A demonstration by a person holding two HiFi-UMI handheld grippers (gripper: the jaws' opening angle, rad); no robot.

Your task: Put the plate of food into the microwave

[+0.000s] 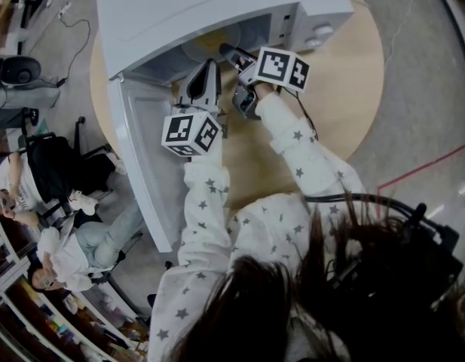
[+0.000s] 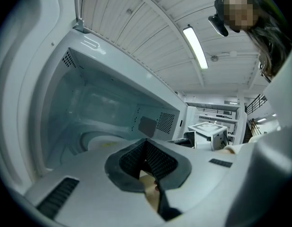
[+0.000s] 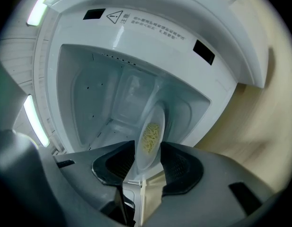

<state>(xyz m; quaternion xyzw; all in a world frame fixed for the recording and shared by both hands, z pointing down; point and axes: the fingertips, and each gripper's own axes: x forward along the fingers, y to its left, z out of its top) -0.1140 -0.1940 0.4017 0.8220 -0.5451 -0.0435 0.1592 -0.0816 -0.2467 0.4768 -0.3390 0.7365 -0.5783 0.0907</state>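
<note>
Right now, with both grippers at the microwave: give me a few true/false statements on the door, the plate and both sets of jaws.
1. The microwave has its door open. True.
2. The plate is outside the microwave. False: it is inside the oven chamber.
3. The right gripper has its jaws apart, with the plate's edge between them. True.
4. The left gripper clamps the plate. False: its jaws are together with nothing between them.
5. The plate is bare. False: yellowish food lies on it.
</note>
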